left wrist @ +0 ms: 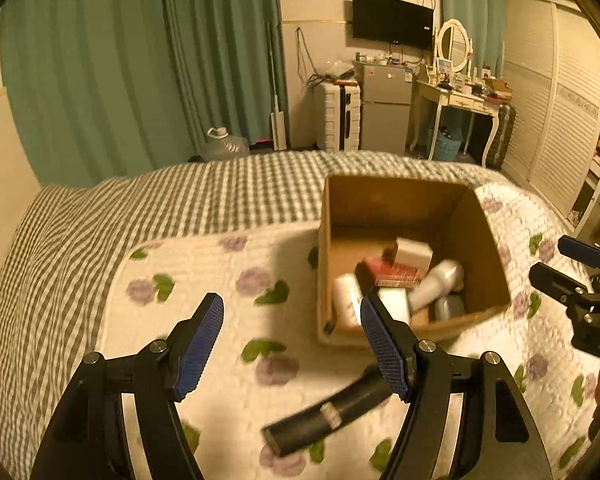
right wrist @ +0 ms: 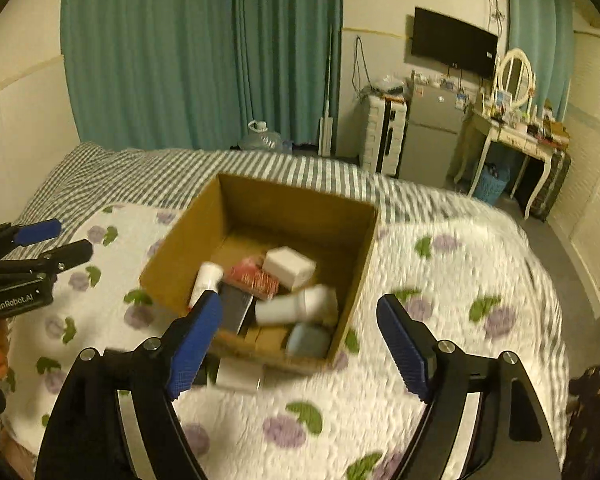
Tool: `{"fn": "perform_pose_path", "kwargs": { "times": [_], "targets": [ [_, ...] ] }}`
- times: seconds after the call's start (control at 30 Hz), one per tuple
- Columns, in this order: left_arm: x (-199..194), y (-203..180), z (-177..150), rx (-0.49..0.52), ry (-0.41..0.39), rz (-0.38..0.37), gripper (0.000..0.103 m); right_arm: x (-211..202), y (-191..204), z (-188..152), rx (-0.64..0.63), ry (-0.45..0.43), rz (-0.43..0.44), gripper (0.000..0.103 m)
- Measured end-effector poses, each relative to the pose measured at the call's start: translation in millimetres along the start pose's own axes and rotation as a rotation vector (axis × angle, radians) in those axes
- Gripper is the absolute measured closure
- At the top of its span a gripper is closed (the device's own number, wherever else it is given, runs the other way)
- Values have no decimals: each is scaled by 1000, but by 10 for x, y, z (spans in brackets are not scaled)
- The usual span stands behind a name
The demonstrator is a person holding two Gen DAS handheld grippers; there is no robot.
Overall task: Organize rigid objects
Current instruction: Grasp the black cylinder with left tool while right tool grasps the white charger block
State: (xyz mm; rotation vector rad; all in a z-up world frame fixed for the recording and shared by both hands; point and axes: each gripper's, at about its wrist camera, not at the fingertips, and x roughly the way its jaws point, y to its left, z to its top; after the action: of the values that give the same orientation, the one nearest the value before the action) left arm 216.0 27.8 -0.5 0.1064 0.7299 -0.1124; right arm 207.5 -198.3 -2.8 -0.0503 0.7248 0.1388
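Green curtains [left wrist: 140, 60] hang behind the bed [left wrist: 100, 208], and we see a floral quilt [left wrist: 204, 264] spread over its grey checked cover. Going from left to right, our left gripper [left wrist: 292, 344] comes first: its blue pads stand wide apart with nothing between them, above bare quilt. Just below its right finger a dark, elongated object [left wrist: 324, 420] lies on the quilt; motion blur keeps us from telling what it is, and the finger hides its far end.

Next comes the open cardboard box [left wrist: 404, 196], standing on the quilt ahead and to the right of the left gripper. Inside we make out a white bottle [left wrist: 436, 284], a white block [left wrist: 414, 252], a red packet [left wrist: 396, 272] and a pale tube [left wrist: 346, 296], heaped and partly covering one another; the rest is too smeared to name.

Our right gripper [right wrist: 300, 344] is also wide open and empty, hovering at the near edge of the box, which sits ahead between its fingers. Only the right wrist view shows a pale blue rounded item [right wrist: 308, 340] in the near corner and a white flat thing [right wrist: 240, 376] on the quilt outside the near wall, half hidden by the left finger. Only the left wrist view shows the dark object. Each view catches the other gripper at its margin, cut off.
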Motion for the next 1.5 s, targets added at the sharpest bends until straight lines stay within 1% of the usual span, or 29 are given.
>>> {"fn": "perform_pose_path", "kwargs": {
  "times": [0.13, 0.27, 0.43, 0.57, 0.6, 0.63, 0.73, 0.8, 0.83, 0.93, 1.0, 1.03, 1.07, 1.17, 1.3, 1.4, 1.5],
  "targets": [
    [101, 66, -269, 1, 48, 4, 29, 107, 50, -255, 10, 41, 9, 23],
    [315, 42, -540, 17, 116, 5, 29, 332, 74, -500, 6, 80, 19, 23],
    [679, -101, -876, 85, 199, -20, 29, 667, 68, -815, 20, 138, 41, 23],
    [989, -256, -1132, 150, 288, -47, 29, 867, 34, -956, 20, 183, 34, 23],
    [1025, -288, -1173, 158, 295, -65, 28, 896, 21, -965, 26, 190, 35, 23],
    [1041, -327, -1201, 179, 289, -61, 27, 924, 2, -969, 34, 193, 36, 23],
    [1113, -534, -1280, 303, 283, -29, 24, 977, -31, -963, 49, 203, 42, 23],
    [1161, -621, -1302, 350, 285, -7, 24, 1009, -22, -958, 50, 210, 41, 23],
    [1173, -636, -1302, 350, 284, -7, 24, 1023, -10, -956, 46, 212, 39, 23],
    [1154, -625, -1285, 326, 287, -32, 29, 1062, 48, -959, 31, 219, 34, 23],
    [1091, -605, -1283, 319, 281, -46, 37, 1083, 90, -975, 26, 221, 36, 23],
    [1046, -590, -1283, 313, 277, -44, 45, 1085, 102, -975, 23, 220, 36, 23],
    [984, -563, -1288, 296, 281, -55, 51, 1086, 113, -975, 21, 219, 33, 23],
    [818, -494, -1311, 253, 284, -89, 60, 1096, 145, -973, 20, 215, 38, 23],
    [606, -313, -1313, 157, 276, -100, 62, 1176, 269, -968, 7, 224, 58, 23],
    [541, -195, -1261, 87, 267, -104, 62, 1252, 390, -945, -12, 227, 78, 23],
    [488, -115, -1231, 56, 265, -96, 63, 1395, 533, -918, -30, 242, 83, 23]
  ]
}}
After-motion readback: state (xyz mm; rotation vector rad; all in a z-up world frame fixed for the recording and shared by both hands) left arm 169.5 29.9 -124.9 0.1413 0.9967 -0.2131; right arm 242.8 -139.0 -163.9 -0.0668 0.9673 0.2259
